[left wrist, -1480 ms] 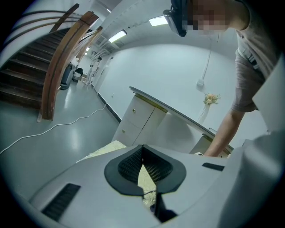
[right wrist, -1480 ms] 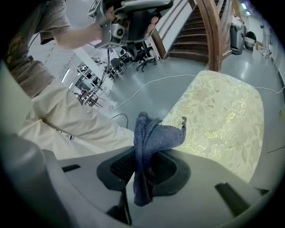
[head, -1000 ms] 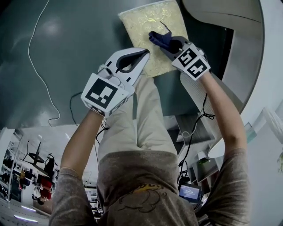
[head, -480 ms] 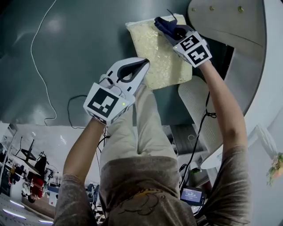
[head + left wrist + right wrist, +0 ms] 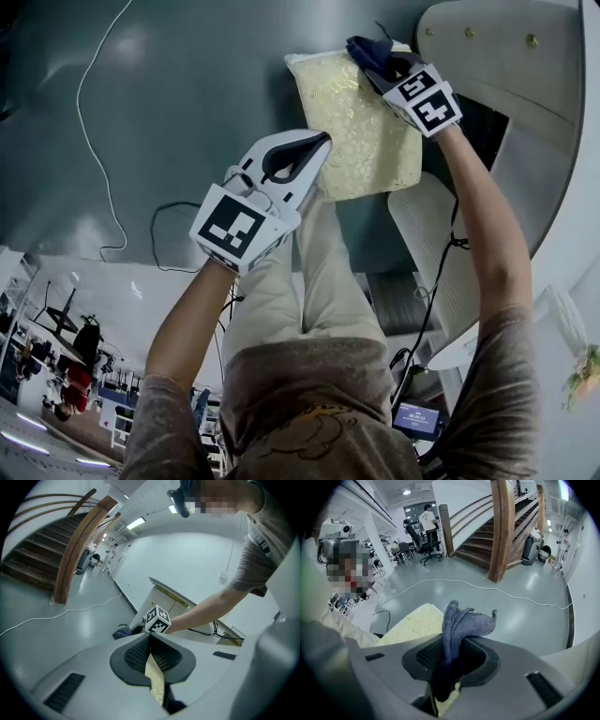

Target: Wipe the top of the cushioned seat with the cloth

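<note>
I am pinching the dark blue cloth (image 5: 367, 49) (image 5: 459, 625) between the fingers of my right gripper (image 5: 377, 58) (image 5: 451, 660), which are clamped hard on its middle, so a loose bunch is sticking up past the tips and a darker end is hanging down behind them. The cloth is sitting at the far right corner of the cushioned seat (image 5: 361, 127) (image 5: 412, 623) (image 5: 155, 681), a pale yellow, pebbly pad. From the head view I cannot tell whether the cloth is pressing on the top or only hovering just over it. My left gripper (image 5: 302, 155) (image 5: 151, 654) is waiting at the seat's near left edge. Its fingers are resting together at the tips with nothing caught in them, and a thin sliver of the yellow seat is showing through the narrow slit lower down. Whether that gripper is touching the edge I cannot tell. My trouser leg (image 5: 314, 272) is reaching up to the seat's near edge. Around the seat the grey floor (image 5: 187, 103) is spreading out, with a thin white cable (image 5: 91, 150) trailing along it at the left. A white curved piece of furniture (image 5: 497, 56) is standing just beside the seat's right edge. A wooden staircase (image 5: 506, 527) (image 5: 51, 550) is rising well apart from all this.
</note>
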`<state>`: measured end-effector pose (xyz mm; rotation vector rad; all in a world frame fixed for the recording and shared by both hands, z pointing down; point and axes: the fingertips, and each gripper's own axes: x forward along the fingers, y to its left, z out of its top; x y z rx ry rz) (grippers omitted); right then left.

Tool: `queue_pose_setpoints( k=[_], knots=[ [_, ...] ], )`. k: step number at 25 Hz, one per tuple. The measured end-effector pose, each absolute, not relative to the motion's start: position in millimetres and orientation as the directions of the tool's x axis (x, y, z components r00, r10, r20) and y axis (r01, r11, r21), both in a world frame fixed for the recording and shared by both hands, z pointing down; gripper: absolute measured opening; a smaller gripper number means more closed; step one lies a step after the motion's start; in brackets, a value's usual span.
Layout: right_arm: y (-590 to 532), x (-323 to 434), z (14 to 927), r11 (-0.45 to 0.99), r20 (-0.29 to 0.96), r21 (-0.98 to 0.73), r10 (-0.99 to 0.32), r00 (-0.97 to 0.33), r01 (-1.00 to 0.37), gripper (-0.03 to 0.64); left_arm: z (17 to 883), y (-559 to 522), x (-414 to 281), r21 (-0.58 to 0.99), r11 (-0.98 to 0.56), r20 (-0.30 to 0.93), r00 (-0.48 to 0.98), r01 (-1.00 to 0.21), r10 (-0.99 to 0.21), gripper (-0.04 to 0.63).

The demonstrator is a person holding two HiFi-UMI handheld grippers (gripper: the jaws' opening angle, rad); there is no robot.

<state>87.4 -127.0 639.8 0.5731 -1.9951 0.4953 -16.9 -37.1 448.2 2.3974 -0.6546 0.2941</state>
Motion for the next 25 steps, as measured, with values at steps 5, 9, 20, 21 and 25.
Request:
queue_pose_setpoints(
  k=[5,9,20,21,25],
  knots=[
    [-124,84,640,0.826,0.894,-0.107,-0.164,-0.418,-0.554,0.097,447,-39,-21,0.517,-0.673,0.364,0.847,-0.529,-0.387,0.018],
    [-120,85,641,0.819,0.891,-0.111,-0.168,-0.421,-0.562,0.097,448,-37,-19,0.519,-0.676,0.363,0.851,-0.523,-0.379,0.018],
    [-75,89,640,0.896,0.911,-0.103,-0.09,-0.404,-0.432,0.097,450,-26,-11,0.525,-0.688,0.361,0.863,-0.5,-0.352,0.018],
    [-71,89,640,0.9,0.912,-0.104,-0.084,-0.401,-0.424,0.097,450,-25,-10,0.525,-0.689,0.361,0.864,-0.499,-0.351,0.018],
    [-58,92,642,0.903,0.916,-0.111,-0.07,-0.395,-0.416,0.097,451,-23,-10,0.525,-0.692,0.363,0.866,-0.495,-0.344,0.018]
  ],
)
